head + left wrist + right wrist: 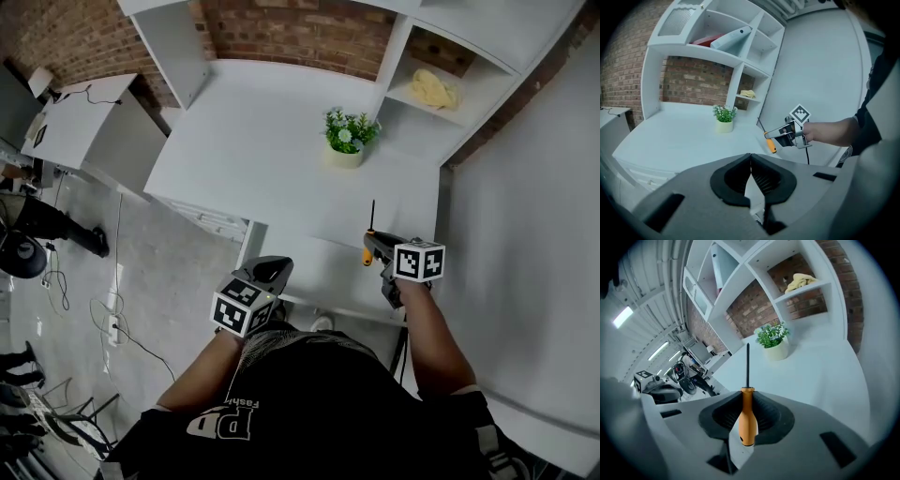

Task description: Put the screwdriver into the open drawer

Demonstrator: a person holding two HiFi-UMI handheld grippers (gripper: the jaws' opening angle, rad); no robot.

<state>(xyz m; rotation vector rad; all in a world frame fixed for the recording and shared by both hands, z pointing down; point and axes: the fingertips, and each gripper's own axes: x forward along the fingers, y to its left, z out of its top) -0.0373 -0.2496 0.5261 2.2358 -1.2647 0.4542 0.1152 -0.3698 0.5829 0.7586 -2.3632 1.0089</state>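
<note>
Clamping the screwdriver [747,423] by its orange handle in our right gripper [746,398], we hold its shaft pointing straight ahead past the fingertips, while our left gripper [751,161], fingers together on nothing, hangs off to the left.

Lab or studio mock-up of a home office; white desk [253,141] with shelf unit [395,52] on brick wall [291,33], potted plant [347,139]; loose cables [118,272] on grey floor [178,281]; ceiling strip lights [622,316].

Screwdriver [747,420] handle seems smooth plastic; desk [253,150] matt, brick wall [291,33] rough.
</note>
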